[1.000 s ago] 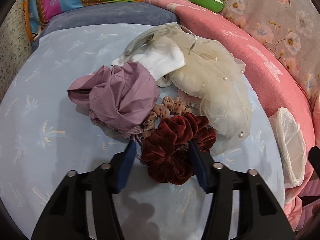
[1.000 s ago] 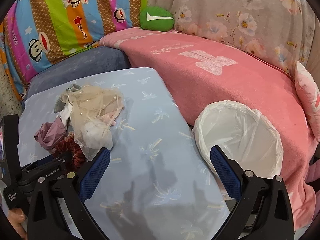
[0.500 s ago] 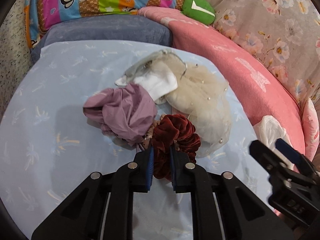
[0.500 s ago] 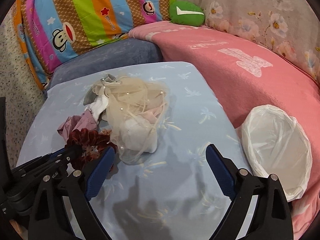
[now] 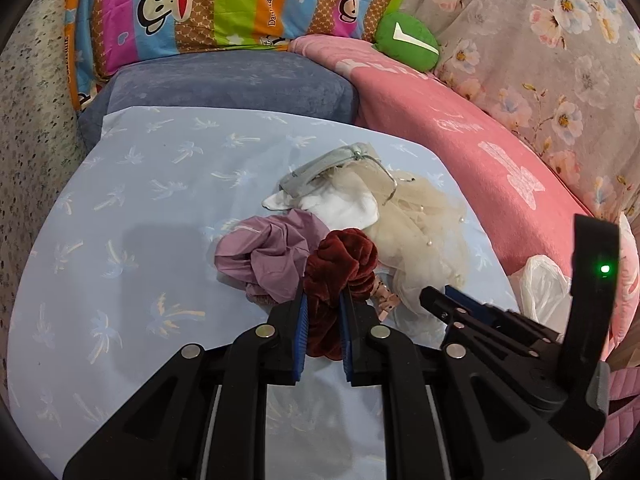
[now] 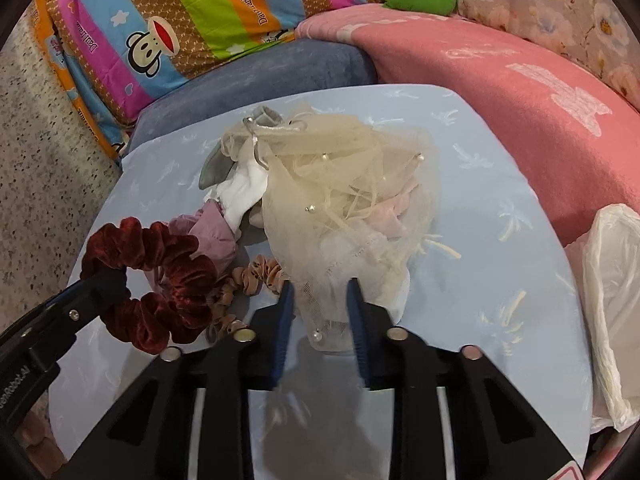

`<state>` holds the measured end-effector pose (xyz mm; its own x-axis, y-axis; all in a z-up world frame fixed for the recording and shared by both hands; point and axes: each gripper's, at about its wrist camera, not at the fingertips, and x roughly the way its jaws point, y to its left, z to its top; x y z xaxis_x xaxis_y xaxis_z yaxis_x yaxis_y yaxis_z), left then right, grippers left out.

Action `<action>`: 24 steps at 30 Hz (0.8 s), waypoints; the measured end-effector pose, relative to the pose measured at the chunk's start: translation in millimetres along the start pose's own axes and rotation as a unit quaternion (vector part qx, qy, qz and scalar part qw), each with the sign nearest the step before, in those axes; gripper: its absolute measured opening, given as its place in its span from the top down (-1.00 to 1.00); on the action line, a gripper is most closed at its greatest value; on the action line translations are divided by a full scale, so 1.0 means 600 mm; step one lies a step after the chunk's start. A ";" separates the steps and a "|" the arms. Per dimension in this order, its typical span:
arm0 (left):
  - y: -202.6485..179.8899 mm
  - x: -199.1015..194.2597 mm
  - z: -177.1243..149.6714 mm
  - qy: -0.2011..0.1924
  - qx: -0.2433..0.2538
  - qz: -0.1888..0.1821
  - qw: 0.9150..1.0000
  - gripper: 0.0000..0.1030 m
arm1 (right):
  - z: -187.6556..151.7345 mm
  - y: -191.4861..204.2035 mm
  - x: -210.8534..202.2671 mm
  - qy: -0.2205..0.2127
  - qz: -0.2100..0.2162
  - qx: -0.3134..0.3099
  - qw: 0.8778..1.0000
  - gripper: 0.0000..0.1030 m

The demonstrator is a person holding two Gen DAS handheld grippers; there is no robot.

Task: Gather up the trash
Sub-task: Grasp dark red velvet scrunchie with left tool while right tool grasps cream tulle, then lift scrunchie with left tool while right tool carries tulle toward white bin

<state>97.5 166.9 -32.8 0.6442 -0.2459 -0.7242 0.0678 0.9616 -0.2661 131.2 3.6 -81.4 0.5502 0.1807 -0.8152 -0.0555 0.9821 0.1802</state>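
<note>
On the left, the dark red velvet scrunchie is pinched between the blue pads of the left gripper, which is clenched on the scrunchie's near edge; in the right wrist view the ring is seen hanging from that gripper, apparently clear of the pale blue cloth. Behind it the mauve fabric bundle and a small tan scrunchie are left lying on the cloth. Further right, the cream tulle piece with pearl beads is found directly ahead of the right gripper, whose jaws have just been closing; the near hem of the tulle is caught between them, so it is judged to be grasped. The tulle's bulk is spread away from the jaws, toward the far side of the cloth. At the far right, the white bag-lined bin is seen just beside the cloth, against the pink blanket. The coming move is judged to turn on that relation: the bin lies to the right of both grippers, nearer the right one, so both loads would have to be carried rightward. On the striped monkey-print pillow only broken cursive lettering beginning "Da" can be read.
</note>
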 end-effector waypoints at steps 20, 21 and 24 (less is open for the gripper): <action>-0.073 -0.061 0.074 -0.056 0.042 -0.025 0.997 0.73 | 0.199 -0.037 -0.292 -0.185 -0.001 0.005 0.983 0.99; -0.082 -0.064 0.078 -0.059 0.046 -0.028 0.997 0.73 | 0.205 -0.041 -0.304 -0.191 -0.002 0.006 0.982 0.99; -0.103 -0.071 0.086 -0.063 0.054 -0.039 0.996 0.73 | 0.220 -0.059 -0.347 -0.211 -0.011 0.010 0.977 0.99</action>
<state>105.2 124.3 47.5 0.7234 -0.3088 -0.6175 0.1978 0.9496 -0.2432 128.7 -76.0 154.8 0.8464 0.1161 -0.5197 -0.0249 0.9835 0.1792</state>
